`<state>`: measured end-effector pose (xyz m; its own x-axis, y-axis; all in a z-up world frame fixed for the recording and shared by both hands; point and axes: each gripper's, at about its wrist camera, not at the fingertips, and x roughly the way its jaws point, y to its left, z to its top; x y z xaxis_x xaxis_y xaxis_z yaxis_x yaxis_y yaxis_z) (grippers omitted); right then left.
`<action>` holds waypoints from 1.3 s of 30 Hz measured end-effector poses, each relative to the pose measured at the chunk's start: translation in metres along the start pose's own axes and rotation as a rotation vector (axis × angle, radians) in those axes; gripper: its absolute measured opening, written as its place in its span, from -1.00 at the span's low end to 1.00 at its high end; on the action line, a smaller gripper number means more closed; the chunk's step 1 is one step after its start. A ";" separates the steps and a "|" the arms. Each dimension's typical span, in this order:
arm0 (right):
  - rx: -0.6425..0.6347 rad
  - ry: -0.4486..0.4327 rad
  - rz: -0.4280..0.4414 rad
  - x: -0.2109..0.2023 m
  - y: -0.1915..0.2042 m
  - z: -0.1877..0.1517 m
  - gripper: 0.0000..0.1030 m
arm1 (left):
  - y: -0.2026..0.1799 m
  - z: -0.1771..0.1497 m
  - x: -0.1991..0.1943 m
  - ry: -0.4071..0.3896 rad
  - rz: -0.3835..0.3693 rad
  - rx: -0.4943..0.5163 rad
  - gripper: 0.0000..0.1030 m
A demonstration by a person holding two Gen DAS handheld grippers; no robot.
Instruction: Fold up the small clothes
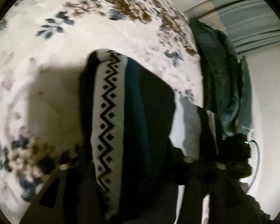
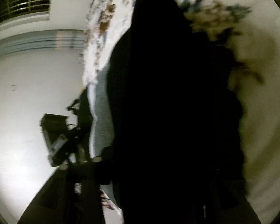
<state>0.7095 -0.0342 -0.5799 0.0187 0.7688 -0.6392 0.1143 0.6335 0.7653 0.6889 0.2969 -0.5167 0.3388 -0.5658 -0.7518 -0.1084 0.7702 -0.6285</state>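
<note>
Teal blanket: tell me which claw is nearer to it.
Right. The right claw sits just beside the teal blanket; the left claw, at the patterned knit, is farther off.

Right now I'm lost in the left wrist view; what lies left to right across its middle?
Floral bedspread → patterned knit garment with its white zigzag band, then teal stripe → dark teal blanket → white wall.
</note>
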 end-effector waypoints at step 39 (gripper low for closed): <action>-0.365 -0.609 -0.894 -0.304 0.283 -0.374 1.00 | -0.259 -0.261 -0.289 -0.439 0.621 0.292 1.00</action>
<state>0.3642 -0.0555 -0.1406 0.5660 -0.0771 -0.8208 0.0353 0.9970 -0.0693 0.3757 0.1840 -0.1889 0.6394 0.1097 -0.7610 -0.1693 0.9856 -0.0001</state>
